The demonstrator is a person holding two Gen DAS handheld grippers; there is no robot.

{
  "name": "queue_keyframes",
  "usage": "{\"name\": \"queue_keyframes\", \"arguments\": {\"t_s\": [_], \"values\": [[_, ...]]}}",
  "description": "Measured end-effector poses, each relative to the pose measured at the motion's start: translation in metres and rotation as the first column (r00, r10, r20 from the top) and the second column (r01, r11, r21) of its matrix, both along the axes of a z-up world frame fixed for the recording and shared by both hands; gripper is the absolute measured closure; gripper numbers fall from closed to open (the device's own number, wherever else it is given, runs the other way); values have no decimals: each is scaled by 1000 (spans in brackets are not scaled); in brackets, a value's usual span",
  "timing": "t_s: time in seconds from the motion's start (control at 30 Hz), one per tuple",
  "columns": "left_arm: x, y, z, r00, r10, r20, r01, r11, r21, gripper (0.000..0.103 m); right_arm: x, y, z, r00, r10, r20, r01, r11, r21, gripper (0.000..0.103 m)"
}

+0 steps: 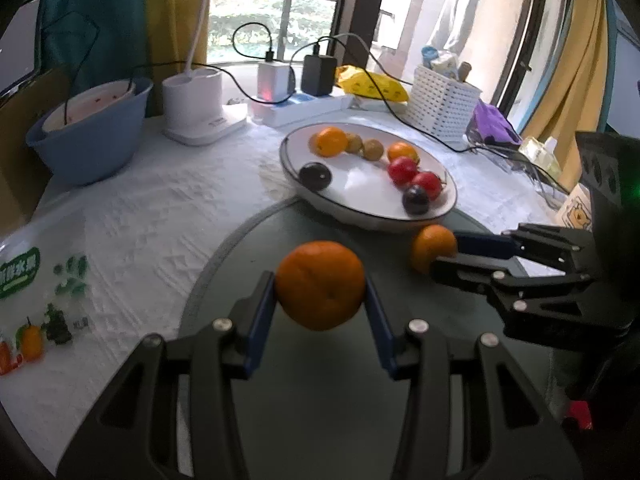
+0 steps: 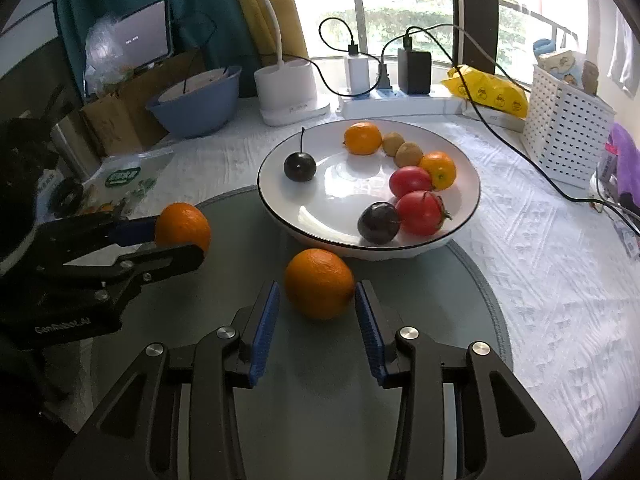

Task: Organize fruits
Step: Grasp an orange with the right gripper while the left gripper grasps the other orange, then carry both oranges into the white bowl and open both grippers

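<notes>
While our left hand-held gripper (image 1: pixel 320 286) clamps one orange (image 1: pixel 320 285) between its blue pads, lifted over the grey mat (image 1: pixel 320 400), our right hand-held gripper (image 2: pixel 316 298) stands part open around a second orange (image 2: pixel 319 283) resting on that mat, a gap at its left pad. Just beyond sits the white plate (image 2: pixel 280 200) of fruit. We read "GenRobot.AI" on the left one's body.

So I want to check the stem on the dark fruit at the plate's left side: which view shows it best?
The right wrist view: the dark fruit sits on the white plate in sharp focus, its thin stem standing up clear against the rim. In the left wrist view the same fruit looks blurrier, and no stem can be made out.
</notes>
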State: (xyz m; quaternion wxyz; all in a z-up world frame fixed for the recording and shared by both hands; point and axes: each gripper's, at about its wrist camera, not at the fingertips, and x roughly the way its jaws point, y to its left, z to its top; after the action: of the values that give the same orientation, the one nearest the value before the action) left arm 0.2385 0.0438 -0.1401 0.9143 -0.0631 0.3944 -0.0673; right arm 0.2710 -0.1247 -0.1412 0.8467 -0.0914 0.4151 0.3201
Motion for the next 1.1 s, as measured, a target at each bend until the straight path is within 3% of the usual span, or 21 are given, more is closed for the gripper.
{"name": "queue_keyframes", "arguments": {"t_s": [0.43, 1.1], "values": [[-13, 16, 4, 999, 35, 17, -34, 999, -4, 57, 1, 16, -11, 1000, -14, -19, 14, 999, -31, 62], [-29, -9, 23, 999, 7, 52, -9, 999, 48, 57, -22, -11, 17, 999, -14, 39, 13, 999, 47, 62]]}}
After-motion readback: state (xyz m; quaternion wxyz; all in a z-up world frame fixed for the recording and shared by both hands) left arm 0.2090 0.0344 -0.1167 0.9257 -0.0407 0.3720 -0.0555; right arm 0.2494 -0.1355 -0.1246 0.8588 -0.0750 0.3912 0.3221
